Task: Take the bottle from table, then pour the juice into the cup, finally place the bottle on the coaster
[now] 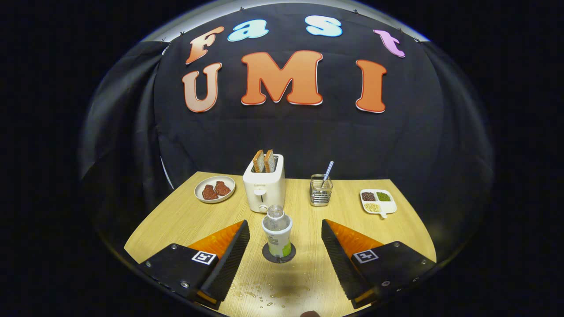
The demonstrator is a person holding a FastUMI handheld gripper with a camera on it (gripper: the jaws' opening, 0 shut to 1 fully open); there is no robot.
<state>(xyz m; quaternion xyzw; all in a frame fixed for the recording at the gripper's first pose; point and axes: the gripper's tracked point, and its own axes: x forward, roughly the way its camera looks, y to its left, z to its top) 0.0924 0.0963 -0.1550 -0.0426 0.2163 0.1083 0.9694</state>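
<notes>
We see a brightly lit tabletop (185,220) under overhead light, sharp at its centre. Small wet drops (264,297) glint near us. Fisheye distortion bends its edges, and the surroundings fall quickly into darkness.

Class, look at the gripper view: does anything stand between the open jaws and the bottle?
Nothing visible does. The bottle stands upright on the dark coaster, just ahead of the gripper, whose jaws are wide apart on either side. The toaster stands beyond it.
</notes>
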